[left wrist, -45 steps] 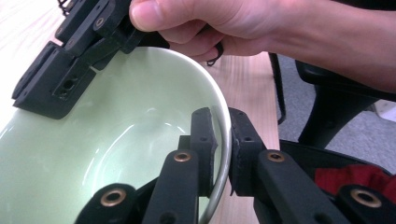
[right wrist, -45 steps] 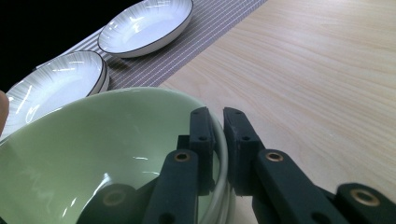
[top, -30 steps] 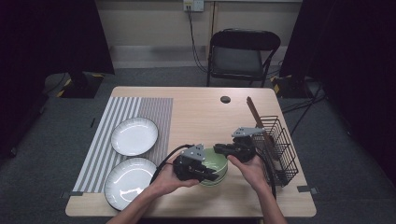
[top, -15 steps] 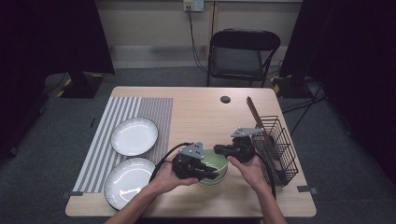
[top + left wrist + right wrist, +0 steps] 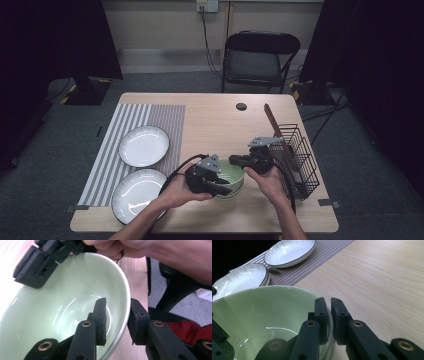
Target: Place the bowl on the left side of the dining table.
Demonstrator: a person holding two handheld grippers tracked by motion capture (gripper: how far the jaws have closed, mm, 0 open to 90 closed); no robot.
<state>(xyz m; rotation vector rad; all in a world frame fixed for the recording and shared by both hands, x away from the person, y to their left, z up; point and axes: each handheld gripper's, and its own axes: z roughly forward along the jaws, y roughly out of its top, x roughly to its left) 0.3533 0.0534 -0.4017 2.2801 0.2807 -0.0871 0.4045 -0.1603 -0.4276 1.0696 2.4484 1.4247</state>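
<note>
A dim room with a dark grey carpet holds a pale wooden bench, a black folding chair standing behind its far edge. On the bench, toward five o'clock of its middle, sits a pale green bowl, apparently the top one of a small stack. The left claw straddles the bowl's rim at about eight o'clock, one pad inside and one outside; its jaws have just been opening, and a gap shows between the outer pad and the wall, so it is released. The right claw is clenched on the rim at about two o'clock, pads pressed to either side of the thin wall. At three o'clock of the bowl stands a black wire rack. At nine o'clock lies a striped placemat carrying two white plates, one behind the other. A small black disc rests near the far edge.
</note>
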